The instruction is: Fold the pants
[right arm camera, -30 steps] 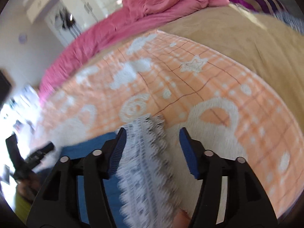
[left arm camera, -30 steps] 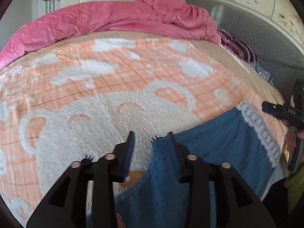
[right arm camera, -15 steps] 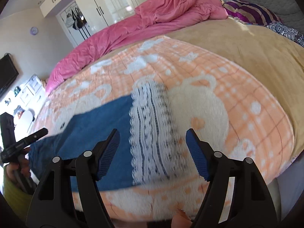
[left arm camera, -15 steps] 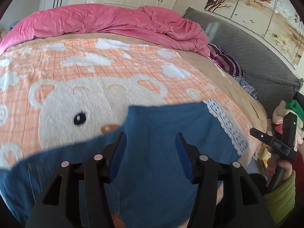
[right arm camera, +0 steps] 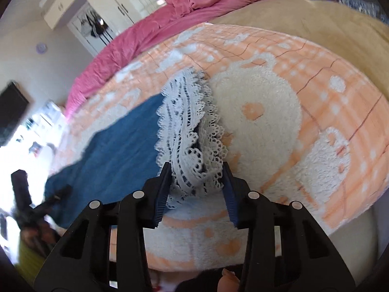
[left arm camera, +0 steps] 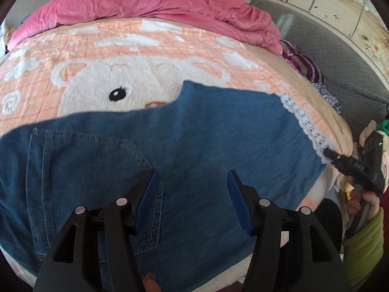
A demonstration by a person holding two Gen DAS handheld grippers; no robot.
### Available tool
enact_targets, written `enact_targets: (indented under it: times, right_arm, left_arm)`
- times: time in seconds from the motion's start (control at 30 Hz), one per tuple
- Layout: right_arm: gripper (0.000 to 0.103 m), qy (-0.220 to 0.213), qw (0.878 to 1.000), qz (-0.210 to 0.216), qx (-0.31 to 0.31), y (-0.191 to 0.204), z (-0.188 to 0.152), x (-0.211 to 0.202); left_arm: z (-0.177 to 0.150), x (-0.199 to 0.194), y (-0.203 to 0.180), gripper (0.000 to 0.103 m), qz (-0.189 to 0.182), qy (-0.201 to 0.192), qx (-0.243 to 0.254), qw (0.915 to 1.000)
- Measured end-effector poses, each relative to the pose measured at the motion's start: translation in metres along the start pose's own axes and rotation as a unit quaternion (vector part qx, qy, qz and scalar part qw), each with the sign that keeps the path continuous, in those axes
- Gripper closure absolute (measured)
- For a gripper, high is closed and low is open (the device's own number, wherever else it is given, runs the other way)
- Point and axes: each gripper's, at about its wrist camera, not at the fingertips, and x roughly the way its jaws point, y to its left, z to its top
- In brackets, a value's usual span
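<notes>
Blue denim pants (left arm camera: pixel 194 133) lie spread flat across the bear-print blanket (left arm camera: pixel 121 56), with a back pocket towards the left and a white lace hem (left arm camera: pixel 301 119) at the right end. My left gripper (left arm camera: pixel 192 177) hovers over the middle of the denim. Its jaws are opening, with nothing pinched between them. In the right wrist view my right gripper (right arm camera: pixel 196 170) is closing on the lace hem (right arm camera: pixel 184 112). The lace is bunched and lifted between both pads. That gripper (left arm camera: pixel 328 152) also shows at the hem in the left wrist view.
A crumpled pink duvet (left arm camera: pixel 170 4) lies along the far side of the bed. A purple striped pillow (left arm camera: pixel 304 65) and a grey quilted headboard (left arm camera: pixel 340 56) are at the right. A green sleeve (left arm camera: pixel 362 243) and a clothes pile (left arm camera: pixel 379 126) are at the bed's right edge.
Both grippers let go and drew back towards the near edge, leaving the pants spread on the blanket. The right jaws then closed around the lace hem and bunched it up.
</notes>
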Motion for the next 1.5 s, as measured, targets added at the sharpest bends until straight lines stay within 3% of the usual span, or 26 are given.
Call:
enact_targets:
  times: [0.17,0.3,0.4,0.53,0.63,0.83,0.93,1.07,1.27,1.5]
  right_arm:
    - [0.070,-0.009,0.999,0.014,0.037,-0.006,0.000,0.005]
    - [0.088,-0.017,0.999,0.017,0.040,-0.004,0.001,0.004]
    - [0.089,-0.047,0.998,0.026,0.020,0.003,0.004,-0.012]
    - [0.089,-0.033,0.999,-0.016,-0.015,0.002,0.003,-0.023]
    - [0.087,-0.007,0.998,-0.055,-0.037,-0.001,-0.014,-0.007]
    - [0.084,-0.011,0.997,-0.063,-0.035,-0.004,-0.017,-0.005]
    - [0.077,-0.013,0.996,-0.073,-0.039,-0.003,-0.017,-0.009]
    - [0.062,-0.025,0.994,-0.098,-0.043,-0.005,-0.016,-0.026]
    - [0.062,-0.066,0.985,-0.139,-0.076,0.012,-0.012,-0.050]
    - [0.053,-0.074,0.982,-0.080,-0.154,0.068,-0.008,-0.047]
  left_arm:
    - [-0.003,0.001,-0.002,0.043,0.009,-0.002,0.006,0.9999]
    - [-0.007,0.004,-0.006,0.042,0.021,-0.004,0.015,0.9997]
    - [-0.005,0.000,-0.003,0.039,0.027,-0.005,0.012,0.9995]
    - [0.000,-0.005,0.023,0.032,0.059,-0.006,-0.022,0.9980]
    - [0.001,-0.002,0.038,0.033,0.042,0.002,-0.050,0.9979]
    - [-0.001,-0.001,0.034,0.032,0.053,-0.003,-0.042,0.9977]
    - [0.002,-0.008,0.031,0.024,0.037,-0.011,-0.042,0.9984]
    - [0.004,-0.020,0.013,0.023,0.032,-0.037,-0.005,0.9988]
    - [0.005,-0.026,-0.003,0.023,0.040,-0.058,0.031,0.9970]
    - [0.012,-0.030,0.000,0.023,0.041,-0.058,0.023,0.9972]
